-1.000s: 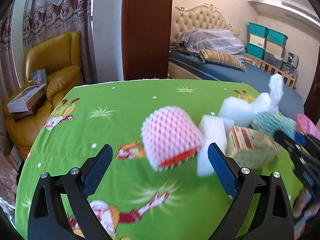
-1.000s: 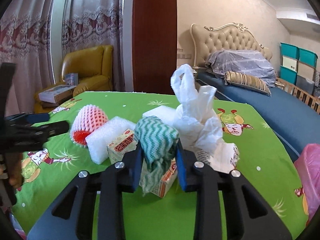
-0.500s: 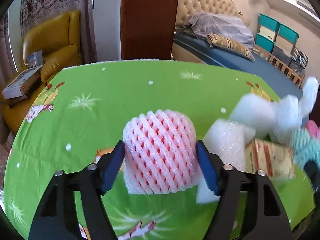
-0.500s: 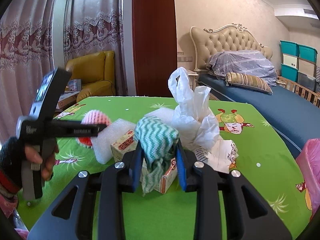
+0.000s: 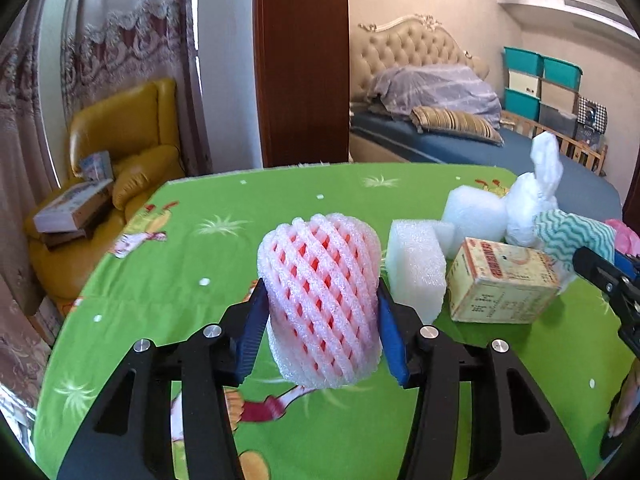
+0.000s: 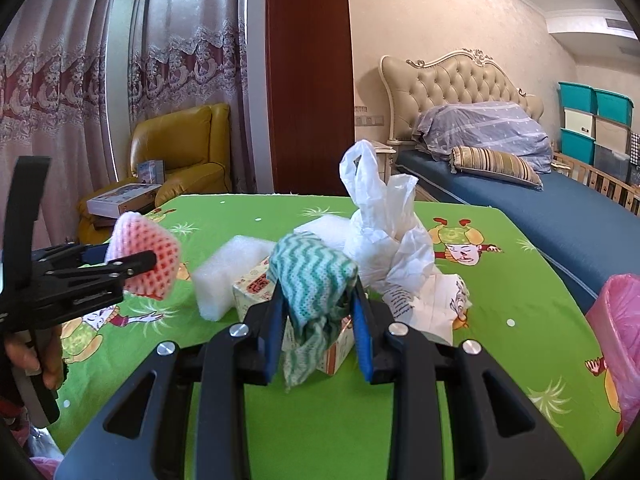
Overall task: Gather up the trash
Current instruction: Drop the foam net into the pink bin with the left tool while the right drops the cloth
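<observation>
Far left in bkgd: yellow armchair (image 6: 180, 152) w/ flat boxes on its seat, lace curtains behind.

Left claw (image 5: 320, 320) closing on pink foam fruit net (image 5: 320, 300) — blue pads against both its sides, net bulging up between them, standing over green cartoon-print cloth on the surface (image 5: 200, 264). Seen from right wrist view, same net (image 6: 146, 256) pinched at the claw's tips (image 6: 136, 264), a hand (image 6: 36, 360) wrapped round the handle at far left edge.

Just right of net: white foam block (image 5: 416, 264), touching or nearly touching a small printed carton (image 5: 500, 284). Behind them a 2nd white foam piece (image 5: 474, 212) & a knotted white plastic bag (image 6: 380, 220), handles sticking up. Crumpled printed paper (image 6: 432, 300) beside bag, on the cloth.

Right claw (image 6: 318, 320) pressed together on teal-&-white wavy-pattern cloth (image 6: 312, 276) — cloth bunched above the pads, a tail hanging below, in front of carton (image 6: 256, 284).

Far right edge: pink plastic bag (image 6: 618, 336), partly cut off. Beyond the surface — bed (image 6: 520, 192) w/ tufted headboard, blue sheet, striped pillow; teal storage bins (image 6: 592, 120) stacked at wall.
</observation>
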A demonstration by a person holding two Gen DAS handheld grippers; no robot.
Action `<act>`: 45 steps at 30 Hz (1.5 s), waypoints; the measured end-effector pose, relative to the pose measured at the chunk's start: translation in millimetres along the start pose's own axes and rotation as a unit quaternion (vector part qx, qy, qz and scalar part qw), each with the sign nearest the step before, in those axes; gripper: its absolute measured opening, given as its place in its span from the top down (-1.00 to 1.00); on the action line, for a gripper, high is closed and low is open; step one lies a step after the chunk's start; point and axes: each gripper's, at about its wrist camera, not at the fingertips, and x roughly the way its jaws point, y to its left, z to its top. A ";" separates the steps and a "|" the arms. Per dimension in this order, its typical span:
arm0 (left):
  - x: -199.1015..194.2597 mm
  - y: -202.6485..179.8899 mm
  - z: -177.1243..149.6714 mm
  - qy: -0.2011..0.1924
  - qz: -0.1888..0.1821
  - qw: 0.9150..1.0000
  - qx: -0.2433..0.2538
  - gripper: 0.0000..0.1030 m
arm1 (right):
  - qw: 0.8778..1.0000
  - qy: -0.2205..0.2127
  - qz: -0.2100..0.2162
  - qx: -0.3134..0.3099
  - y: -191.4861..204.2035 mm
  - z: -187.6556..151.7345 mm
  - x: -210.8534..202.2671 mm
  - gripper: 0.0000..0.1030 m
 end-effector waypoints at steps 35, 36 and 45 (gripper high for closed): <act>-71.0 -112.2 -19.0 -0.067 -0.082 0.989 0.106 0.05 | 0.997 -0.020 -0.068 0.004 -57.6 -36.2 -90.6 0.42; -70.4 -118.2 -20.3 -0.065 -0.087 0.988 0.113 0.05 | 0.997 -0.021 -0.072 0.004 -60.6 -37.9 -92.6 0.42; -62.9 -170.3 -26.9 -0.046 -0.137 0.977 0.160 0.05 | 0.993 -0.026 -0.112 0.030 -100.2 -51.2 -115.2 0.42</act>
